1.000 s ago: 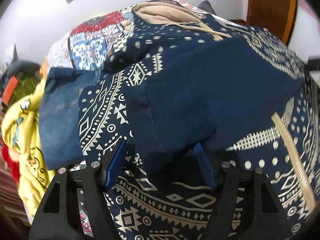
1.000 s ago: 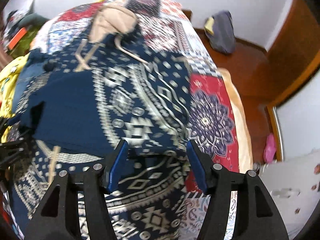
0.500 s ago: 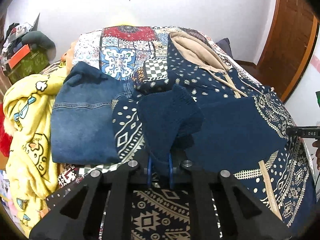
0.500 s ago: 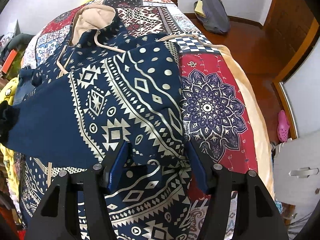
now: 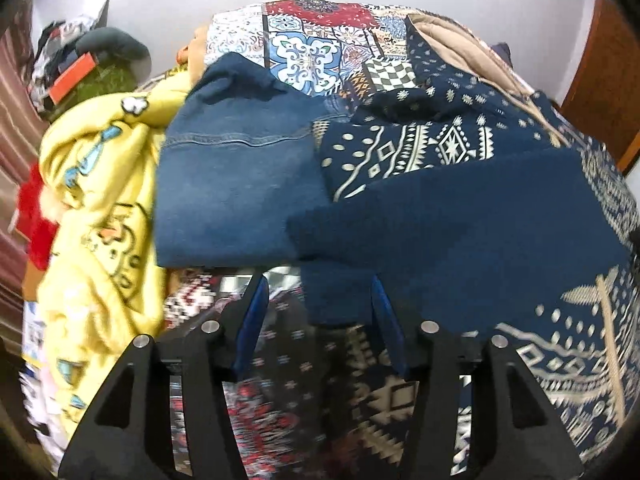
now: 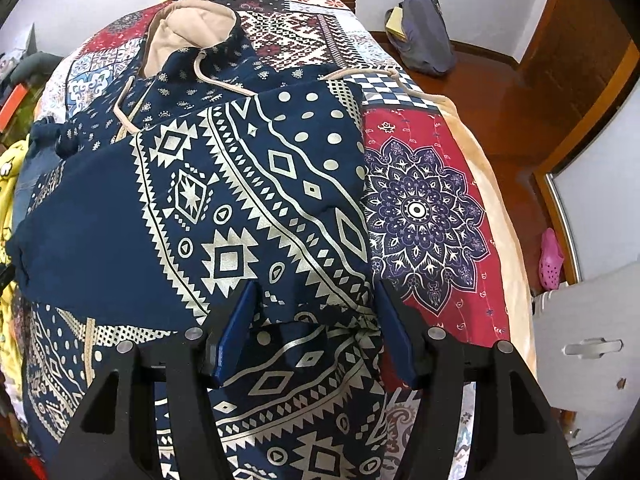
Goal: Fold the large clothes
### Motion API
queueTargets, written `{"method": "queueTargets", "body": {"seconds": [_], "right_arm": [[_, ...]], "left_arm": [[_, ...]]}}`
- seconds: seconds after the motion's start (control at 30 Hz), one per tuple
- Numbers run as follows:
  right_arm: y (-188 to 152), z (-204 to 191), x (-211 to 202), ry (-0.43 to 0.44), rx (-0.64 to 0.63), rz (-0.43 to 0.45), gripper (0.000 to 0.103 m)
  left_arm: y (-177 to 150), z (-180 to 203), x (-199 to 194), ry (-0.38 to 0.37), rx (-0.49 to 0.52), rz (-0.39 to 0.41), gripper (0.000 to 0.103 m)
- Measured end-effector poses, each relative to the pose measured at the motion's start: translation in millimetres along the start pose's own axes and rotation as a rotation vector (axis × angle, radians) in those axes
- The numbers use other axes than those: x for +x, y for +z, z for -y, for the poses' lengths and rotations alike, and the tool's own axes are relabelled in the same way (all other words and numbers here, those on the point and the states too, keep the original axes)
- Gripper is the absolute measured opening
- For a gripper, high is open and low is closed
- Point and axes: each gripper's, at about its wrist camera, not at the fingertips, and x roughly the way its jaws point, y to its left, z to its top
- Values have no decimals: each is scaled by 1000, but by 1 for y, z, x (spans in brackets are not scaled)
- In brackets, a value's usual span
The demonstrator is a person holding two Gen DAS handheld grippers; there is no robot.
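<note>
One patterned hoodie (image 6: 248, 216) lies across the bed (image 6: 424, 216), both sleeves folded over its chest. Left claw (image 5: 316, 320) is opening, cuff (image 5: 340, 300) between its jaws, unpinched; right claw (image 6: 316, 328) stands spread over a sleeve edge. Best flatten both sleeves before folding. Beside the hoodie: one folded jeans (image 5: 236, 184), one yellow garment (image 5: 100, 208).

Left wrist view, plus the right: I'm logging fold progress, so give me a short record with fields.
surface: patchwork bedspread
garment: navy patterned hoodie, spread flat, sleeve folded across the body
hood: beige lining facing up
left gripper: jaws opening, sleeve cuff between them, pads clear
right gripper: open over the hoodie's edge
beside hoodie: folded jeans, yellow garment
</note>
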Motion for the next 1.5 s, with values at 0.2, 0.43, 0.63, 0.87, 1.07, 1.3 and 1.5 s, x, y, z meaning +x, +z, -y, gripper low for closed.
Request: {"method": "queueTargets", "body": {"seconds": [0.2, 0.43, 0.63, 0.87, 1.07, 1.3, 1.5], "right_arm": [[14, -5, -27, 44, 3, 48, 58], [48, -23, -80, 85, -33, 206, 58], [84, -42, -99, 110, -67, 291, 58], [122, -65, -67, 119, -88, 287, 60], [156, -71, -2, 177, 4, 164, 60], [189, -76, 66, 206, 97, 46, 60], [202, -87, 94, 169, 100, 50, 50]], "left_arm": [[18, 7, -38, -14, 99, 72, 60], [71, 43, -80, -119, 171, 198, 70], [126, 72, -86, -206, 144, 253, 83], [178, 101, -38, -202, 145, 209, 84], [197, 117, 32, -246, 92, 95, 84], [209, 120, 96, -273, 10, -4, 84], [207, 117, 129, -291, -30, -62, 77]]}}
